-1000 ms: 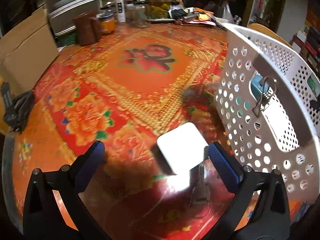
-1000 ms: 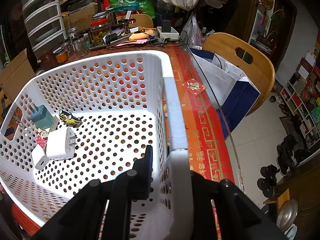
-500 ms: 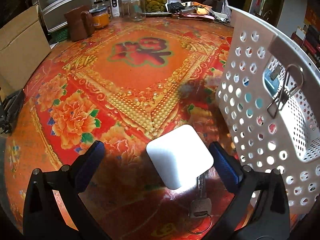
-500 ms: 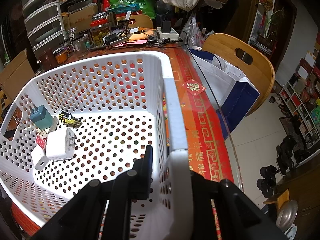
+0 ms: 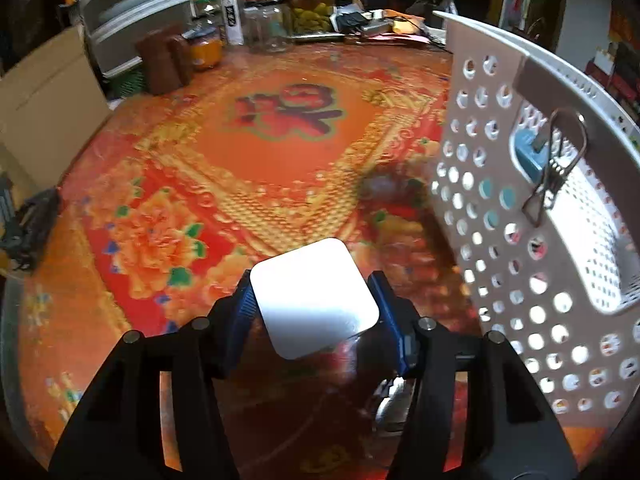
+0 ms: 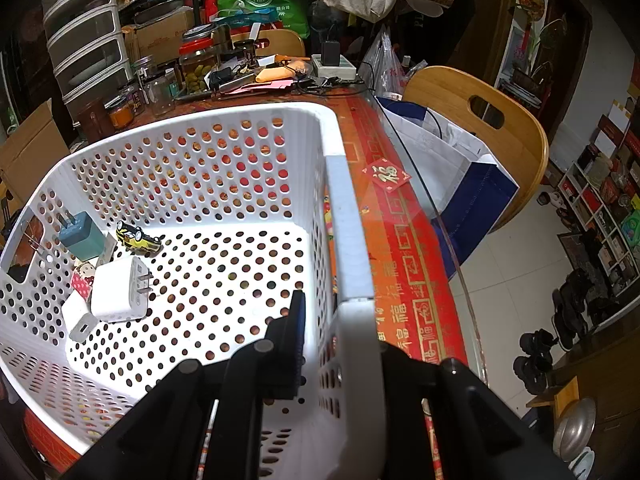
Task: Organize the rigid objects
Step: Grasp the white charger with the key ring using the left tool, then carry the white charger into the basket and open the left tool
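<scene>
A white square block (image 5: 316,320) sits on the red floral tablecloth. My left gripper (image 5: 310,282) is closing around it, with its blue pads (image 5: 244,308) touching both sides of the block. A key (image 5: 394,404) lies just behind the block, under the right finger. The white perforated basket (image 5: 500,240) stands to the right with a metal clip (image 5: 556,168) on its handle hole. My right gripper (image 6: 344,344) is shut on the basket wall (image 6: 344,220), one finger inside and one outside. Inside lie a teal charger (image 6: 82,236), a toy car (image 6: 138,236) and a white plug (image 6: 120,288).
Jars (image 5: 312,8), brown containers (image 5: 160,60) and drawers line the table's far side. A cardboard box (image 5: 44,108) stands at the left edge. Beyond the glass table edge on the right are a wooden chair (image 6: 492,128) and a blue-and-white bag (image 6: 460,184).
The left jaws went from wide open to closed against the white block, which now sits between the pads. The right gripper and the basket have not moved.
</scene>
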